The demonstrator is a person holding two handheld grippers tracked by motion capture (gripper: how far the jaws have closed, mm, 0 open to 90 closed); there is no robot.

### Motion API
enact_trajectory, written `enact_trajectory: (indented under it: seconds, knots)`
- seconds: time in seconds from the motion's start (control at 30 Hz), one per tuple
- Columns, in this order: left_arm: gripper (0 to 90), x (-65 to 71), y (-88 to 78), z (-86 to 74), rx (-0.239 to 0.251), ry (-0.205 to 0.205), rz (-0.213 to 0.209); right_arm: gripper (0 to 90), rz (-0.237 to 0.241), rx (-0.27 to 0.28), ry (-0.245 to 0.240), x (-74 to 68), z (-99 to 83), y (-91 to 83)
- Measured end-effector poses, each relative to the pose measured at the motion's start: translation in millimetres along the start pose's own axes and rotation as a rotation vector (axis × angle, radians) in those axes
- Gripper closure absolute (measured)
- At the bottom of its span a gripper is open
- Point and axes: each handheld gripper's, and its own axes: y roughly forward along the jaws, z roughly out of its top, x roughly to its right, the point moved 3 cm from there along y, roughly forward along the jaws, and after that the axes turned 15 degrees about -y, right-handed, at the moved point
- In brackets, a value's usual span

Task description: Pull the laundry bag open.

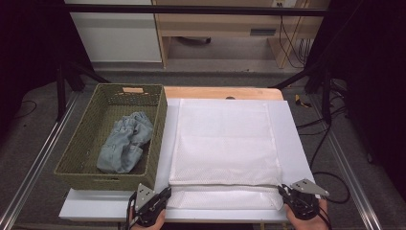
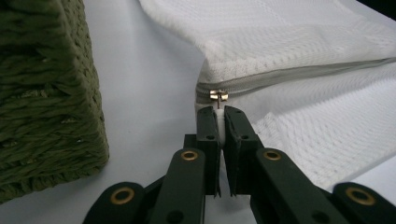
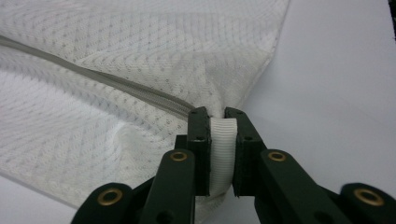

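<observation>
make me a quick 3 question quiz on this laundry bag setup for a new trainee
1. True or false: the zipper of the white mesh laundry bag is fully open.
2. What do the left gripper fingers clamp? A) the basket rim B) the zipper pull tab C) the jeans
3. Where do the jeans lie?

Key:
1. False: it runs closed along the bag's near edge.
2. B: the fingers pinch the pull tab at the bag's corner, while the right gripper clamps the white ribbed tab at the other corner.
3. Crumpled inside the green woven basket, left of the bag.
</observation>
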Motion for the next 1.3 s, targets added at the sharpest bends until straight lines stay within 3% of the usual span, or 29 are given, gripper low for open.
enact_trajectory:
  seconds: [0.5,0.8,1.03,1.3]
  knots:
    - [72.6,16.6,0.0,-0.2,0.002,0.025,-0.021,44.3,-0.034,0.049,0.055,3.9,1.8,-7.9]
    - [70.0,21.0,10.5,2.4,-0.017,0.053,-0.057,34.4,-0.058,0.058,0.048,5.0,3.1,-7.9]
    - [63.2,15.7,20.3,8.6,-0.033,0.034,-0.099,28.6,-0.069,0.068,0.029,3.7,5.9,-7.1]
    - [43.1,24.0,25.8,14.7,-0.032,0.065,-0.115,13.1,-0.081,0.074,0.006,1.8,10.1,-4.1]
